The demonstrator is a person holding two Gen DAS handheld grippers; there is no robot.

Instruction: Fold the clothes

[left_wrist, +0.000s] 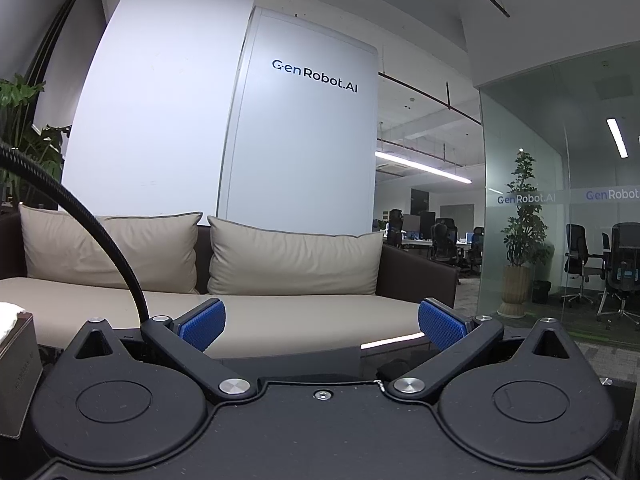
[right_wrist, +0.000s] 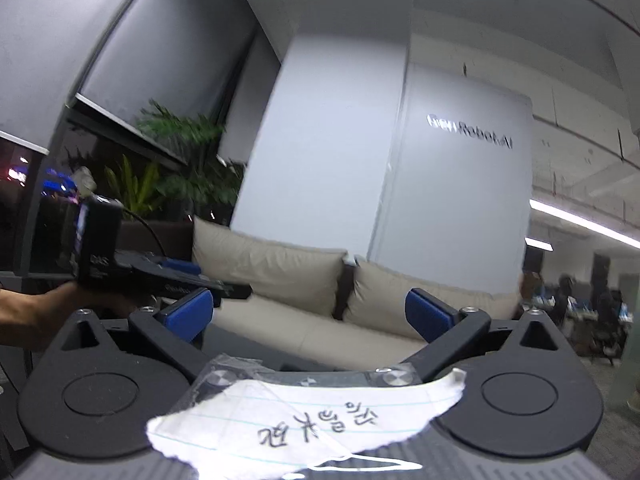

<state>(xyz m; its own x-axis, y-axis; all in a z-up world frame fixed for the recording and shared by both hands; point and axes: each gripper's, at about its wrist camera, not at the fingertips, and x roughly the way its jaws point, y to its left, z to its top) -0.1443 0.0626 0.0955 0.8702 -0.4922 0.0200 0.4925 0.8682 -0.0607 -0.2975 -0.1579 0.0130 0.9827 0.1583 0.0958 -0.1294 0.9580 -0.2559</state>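
No garment shows in either view. My left gripper (left_wrist: 322, 326) is open and empty, its blue pads (left_wrist: 202, 326) spread wide and pointing level at a beige sofa (left_wrist: 280, 312). My right gripper (right_wrist: 310, 316) is also open and empty, facing the same sofa (right_wrist: 320, 320) from further left. The left gripper body (right_wrist: 132, 268), held by a bare hand (right_wrist: 36, 316), shows at the left of the right wrist view. A torn note with handwriting (right_wrist: 312, 424) is taped on the right gripper's body.
Two beige cushions (left_wrist: 292, 260) lean on the sofa back. A white pillar with a logo (left_wrist: 304, 140) stands behind. A dark low table edge (left_wrist: 360, 354) lies under the left gripper. A tissue box (left_wrist: 16, 360) is at left. Potted plants (right_wrist: 180, 160) and office chairs (left_wrist: 616, 276) stand around.
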